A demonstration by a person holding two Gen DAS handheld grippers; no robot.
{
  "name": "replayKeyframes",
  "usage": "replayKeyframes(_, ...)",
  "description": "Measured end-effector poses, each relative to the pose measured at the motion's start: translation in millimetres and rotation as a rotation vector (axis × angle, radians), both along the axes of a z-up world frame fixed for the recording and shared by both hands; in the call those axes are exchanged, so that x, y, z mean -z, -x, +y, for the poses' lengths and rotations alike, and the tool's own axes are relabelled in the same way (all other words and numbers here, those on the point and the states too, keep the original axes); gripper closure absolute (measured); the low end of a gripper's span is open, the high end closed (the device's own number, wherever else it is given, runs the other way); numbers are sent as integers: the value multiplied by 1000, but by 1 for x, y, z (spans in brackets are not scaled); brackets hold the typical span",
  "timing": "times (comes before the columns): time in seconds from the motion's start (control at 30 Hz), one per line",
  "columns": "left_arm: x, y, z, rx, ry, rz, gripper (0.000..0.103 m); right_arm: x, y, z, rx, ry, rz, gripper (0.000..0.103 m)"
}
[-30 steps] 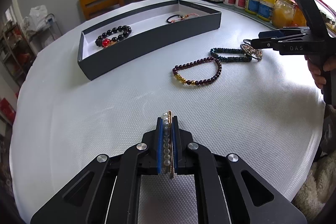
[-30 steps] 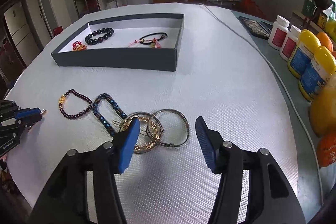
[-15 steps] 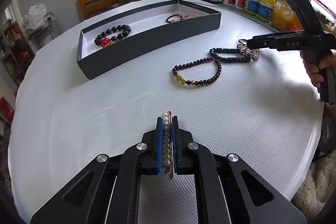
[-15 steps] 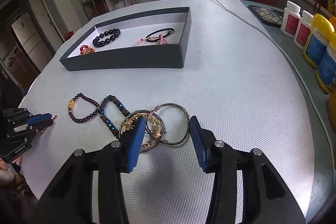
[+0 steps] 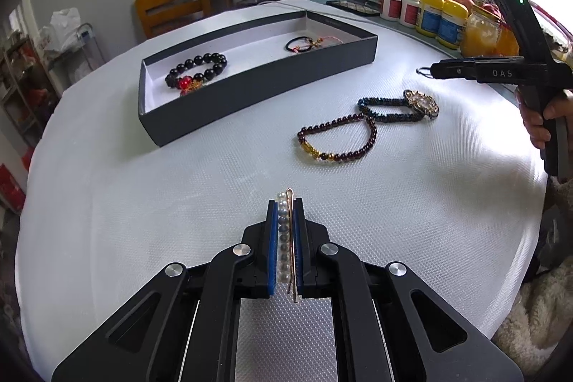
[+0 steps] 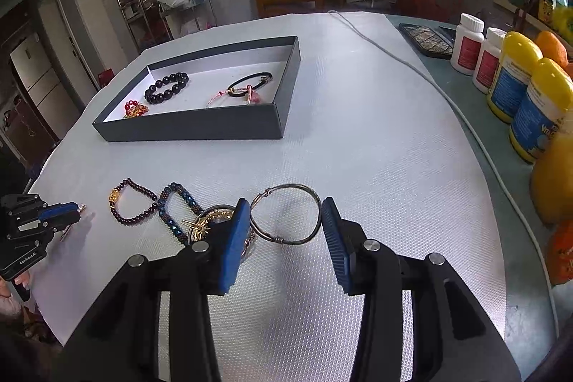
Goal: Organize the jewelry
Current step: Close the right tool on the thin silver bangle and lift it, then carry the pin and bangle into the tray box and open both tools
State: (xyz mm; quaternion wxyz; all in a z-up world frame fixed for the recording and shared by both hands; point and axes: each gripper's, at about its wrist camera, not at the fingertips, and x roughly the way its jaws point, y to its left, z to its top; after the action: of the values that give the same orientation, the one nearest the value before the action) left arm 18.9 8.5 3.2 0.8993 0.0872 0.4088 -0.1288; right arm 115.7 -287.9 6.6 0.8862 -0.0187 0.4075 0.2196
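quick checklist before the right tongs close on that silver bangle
1. Right tongs open: ok.
2. Silver bangle lies between the blue pads: ok.
3. Pads low enough to touch the bangle: cannot tell.
4. Bangle free of the gold ornament: not ok, they overlap under the left pad.
5. Left tongs shut on the pearl hair clip, clear of the right side: ok.
6. Dark tray has free white floor between the black bead bracelet and the black cord bracelet: ok.

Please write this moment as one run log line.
left hand-held gripper: shut on pearl hair clip | right hand-held gripper: open around silver bangle | tray: two bracelets inside
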Motion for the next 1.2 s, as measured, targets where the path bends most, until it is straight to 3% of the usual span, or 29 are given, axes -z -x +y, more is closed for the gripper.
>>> replayKeyframes(0.07,-8,-4,3,-3,11,-15,95,-7,-2,5,-16,6,-9,85)
replayKeyframes(0.17,-21,-11,6,-12,3,-50,95,-13,-6,17,-33,78,-42,85)
replayKeyframes(0.27,-29,-19,8,-17,23,-66,95,-13,-13,18,-34,62,-30,85)
replayKeyframes(0.33,-31,-21,8,-16,24,-72,95,-10,-14,15,-30,68,-18,81)
replayKeyframes(0.4,-30,-21,7,-8,25,-68,95,-6,-11,11,-36,81,-8,65)
replayKeyframes(0.47,-27,-21,5,1,26,-61,95,1,-6,9,-47,98,6,56)
replayKeyframes(0.73,-24,-15,-1,15,34,-52,95,18,5,12,-112,174,26,55)
replayKeyframes(1.07,-21,-18,-3,11,31,-44,95,24,-16,25,-121,175,24,52)
replayKeyframes(1.2,-19,-18,-2,9,36,-40,95,23,-16,25,-121,166,17,57)
